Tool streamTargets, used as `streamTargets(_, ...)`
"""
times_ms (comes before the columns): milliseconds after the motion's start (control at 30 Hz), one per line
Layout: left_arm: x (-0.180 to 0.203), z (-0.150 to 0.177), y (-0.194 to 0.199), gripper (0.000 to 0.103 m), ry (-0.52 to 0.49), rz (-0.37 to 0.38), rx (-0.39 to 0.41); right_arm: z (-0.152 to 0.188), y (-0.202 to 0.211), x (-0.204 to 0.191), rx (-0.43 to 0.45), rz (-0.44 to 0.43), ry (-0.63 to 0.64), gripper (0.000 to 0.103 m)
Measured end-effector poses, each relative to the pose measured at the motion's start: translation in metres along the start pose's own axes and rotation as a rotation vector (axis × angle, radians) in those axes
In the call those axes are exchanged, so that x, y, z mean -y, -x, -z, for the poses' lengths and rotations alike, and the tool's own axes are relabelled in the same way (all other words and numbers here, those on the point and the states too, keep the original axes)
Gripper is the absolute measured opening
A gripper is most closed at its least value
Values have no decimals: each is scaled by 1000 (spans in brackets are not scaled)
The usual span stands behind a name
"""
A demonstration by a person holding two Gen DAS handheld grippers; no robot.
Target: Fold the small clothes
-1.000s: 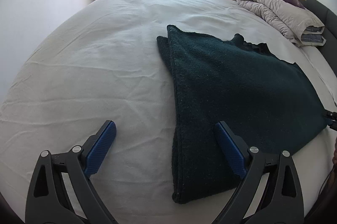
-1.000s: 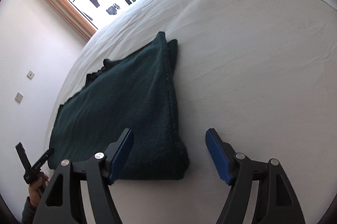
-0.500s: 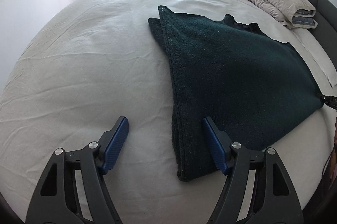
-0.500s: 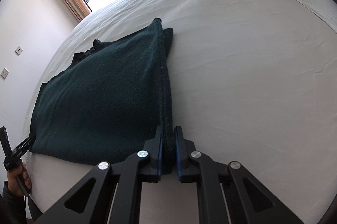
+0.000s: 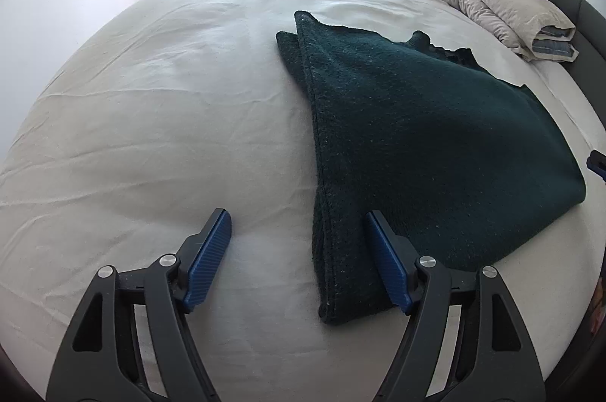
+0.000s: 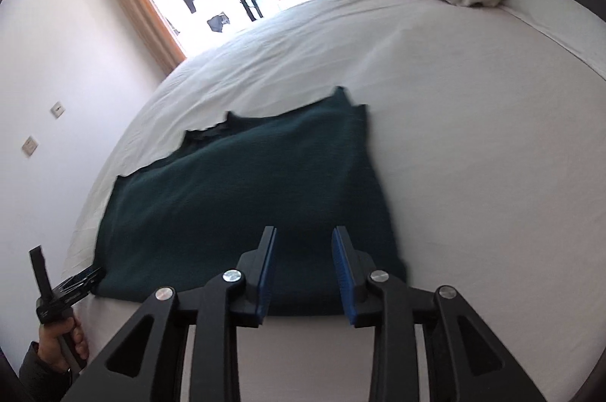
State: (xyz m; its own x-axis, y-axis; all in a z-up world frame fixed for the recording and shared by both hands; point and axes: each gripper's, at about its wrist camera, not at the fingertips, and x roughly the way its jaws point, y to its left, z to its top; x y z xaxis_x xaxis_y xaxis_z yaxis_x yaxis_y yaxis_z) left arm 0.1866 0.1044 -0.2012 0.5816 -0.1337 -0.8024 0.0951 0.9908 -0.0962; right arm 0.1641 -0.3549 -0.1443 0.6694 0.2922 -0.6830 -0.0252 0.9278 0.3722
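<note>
Green cloth is lying folded on the bed. Left gripper is gaping wide, straddling its near edge. Right gripper is hovering over it, jaws parted, holding nothing.

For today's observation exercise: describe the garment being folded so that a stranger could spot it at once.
Start at the big bed with the white sheet. The sweater lies flat near its front edge, folded in half. It is the only dark green thing there; the rolled duvet at the head end is pale.
</note>
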Motion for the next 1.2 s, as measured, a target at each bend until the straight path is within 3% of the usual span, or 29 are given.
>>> streamTargets(133, 2, -1, -1, 73, 0, -14, -2, 7, -38, -54, -72, -85, 104, 44)
streamTargets(267, 1, 0, -2, 73, 3, -10, -1, 19, -78, -58, -171, -102, 77, 44)
streamTargets(400, 1, 0, -2, 73, 1, -11, 2, 26, -69, -46, -135, -95, 71, 41)
streamTargets(667, -2, 3, 0, 73, 12, 4, 15, 32, -19, 5, -17, 128, -141, 39)
streamTargets(733, -5, 3, 5, 73, 37, 23, 24, 31, -8, 2, 20, 128, -155, 41)
streamTargets(767, -9, 3, 9, 73, 68, 44, 34, 29, -4, -2, 38, 102, -153, 42)
streamTargets(833, -19, 8, 22, 73, 154, 91, 68, 24, 1, -14, 68, 47, -138, 58)
streamTargets(867, -25, 13, 30, 74, 205, 118, 88, 21, 2, -21, 82, 8, -128, 62)
streamTargets(900, -32, 19, 36, 80, 265, 153, 108, 17, 2, -28, 92, -30, -115, 64)
streamTargets(1033, -49, 47, 51, 91, 509, 300, 134, 4, -10, -53, 76, -128, -70, 64)
streamTargets(1200, -29, 53, 42, 92, 621, 503, 103, -6, -40, -81, 28, -213, -53, 64)
